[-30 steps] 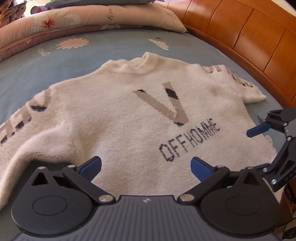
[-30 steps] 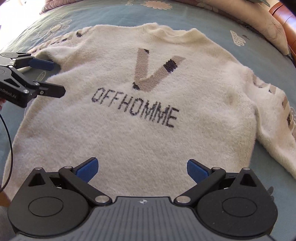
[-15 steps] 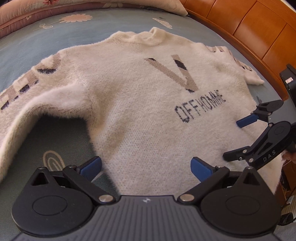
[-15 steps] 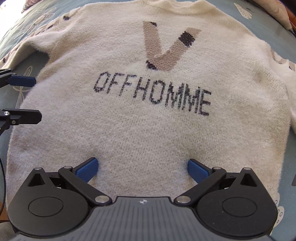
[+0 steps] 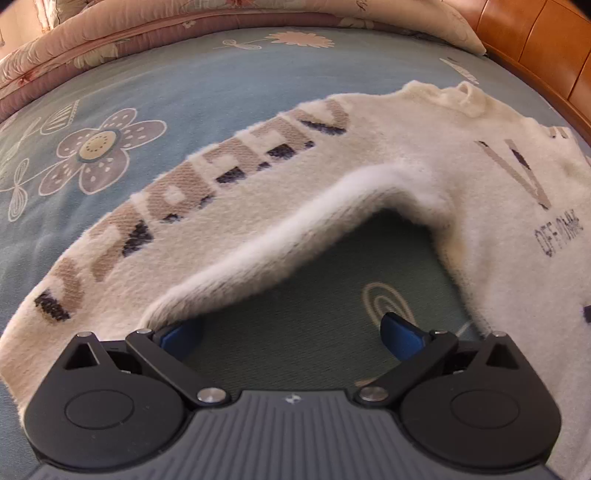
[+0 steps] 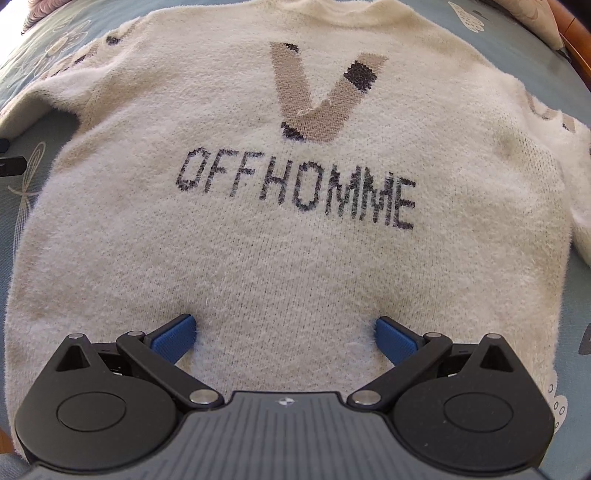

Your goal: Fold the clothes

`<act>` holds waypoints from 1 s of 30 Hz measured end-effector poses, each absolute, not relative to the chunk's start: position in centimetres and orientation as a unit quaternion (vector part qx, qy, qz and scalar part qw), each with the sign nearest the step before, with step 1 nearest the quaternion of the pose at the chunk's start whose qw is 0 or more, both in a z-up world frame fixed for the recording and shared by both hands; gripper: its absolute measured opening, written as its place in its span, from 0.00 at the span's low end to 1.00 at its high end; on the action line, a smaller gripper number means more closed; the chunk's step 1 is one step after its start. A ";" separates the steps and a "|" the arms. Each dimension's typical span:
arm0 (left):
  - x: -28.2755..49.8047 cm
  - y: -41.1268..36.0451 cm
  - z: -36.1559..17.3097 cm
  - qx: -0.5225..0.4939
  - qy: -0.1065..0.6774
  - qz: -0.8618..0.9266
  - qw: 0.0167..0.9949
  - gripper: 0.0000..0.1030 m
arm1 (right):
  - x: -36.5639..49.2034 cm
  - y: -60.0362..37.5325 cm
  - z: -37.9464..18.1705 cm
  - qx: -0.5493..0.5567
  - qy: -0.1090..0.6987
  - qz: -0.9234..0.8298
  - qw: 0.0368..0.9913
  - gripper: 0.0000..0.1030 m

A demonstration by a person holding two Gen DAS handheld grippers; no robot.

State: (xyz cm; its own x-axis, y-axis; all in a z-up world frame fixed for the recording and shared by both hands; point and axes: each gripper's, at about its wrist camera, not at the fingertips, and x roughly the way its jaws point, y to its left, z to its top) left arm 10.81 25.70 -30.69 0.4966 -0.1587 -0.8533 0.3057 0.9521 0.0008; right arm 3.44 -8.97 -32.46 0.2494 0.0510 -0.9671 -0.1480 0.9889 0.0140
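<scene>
A cream fuzzy sweater (image 6: pixel 295 229) with a tan V and the black word OFFHOMME lies flat, front up, on the blue bedsheet (image 5: pixel 184 92). Its left sleeve (image 5: pixel 207 206), patterned tan and dark, runs down to the lower left in the left wrist view. My left gripper (image 5: pixel 291 334) is open, low over the sheet in the gap between sleeve and body; its left pad sits under the sleeve's lower edge. My right gripper (image 6: pixel 284 334) is open, with both blue pads resting on the sweater's lower middle near the hem. A sliver of the left gripper (image 6: pixel 11 162) shows at the left edge.
Folded floral quilts (image 5: pixel 147 29) lie along the far side of the bed. A wooden headboard (image 5: pixel 546 48) rises at the right. The sheet carries flower prints (image 5: pixel 99 147). The sweater's right sleeve (image 6: pixel 569 155) trails off at the right edge.
My left gripper has swung left and down, from the sweater's hem to the armpit gap beside the left sleeve. My right gripper has dropped closer onto the lower front of the sweater.
</scene>
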 end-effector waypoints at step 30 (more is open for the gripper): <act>15.3 39.7 -28.0 0.094 0.483 0.030 0.870 0.73 | 8.3 0.8 -27.9 -0.113 0.575 0.156 0.795 1.00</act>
State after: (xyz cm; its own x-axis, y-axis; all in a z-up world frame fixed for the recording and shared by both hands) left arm 15.33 39.75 -27.97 0.5318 0.1437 -0.8346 0.0385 0.9804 0.1934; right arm 8.31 0.79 -27.92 0.2908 0.1186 -0.9494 -0.3778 0.9259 -0.0001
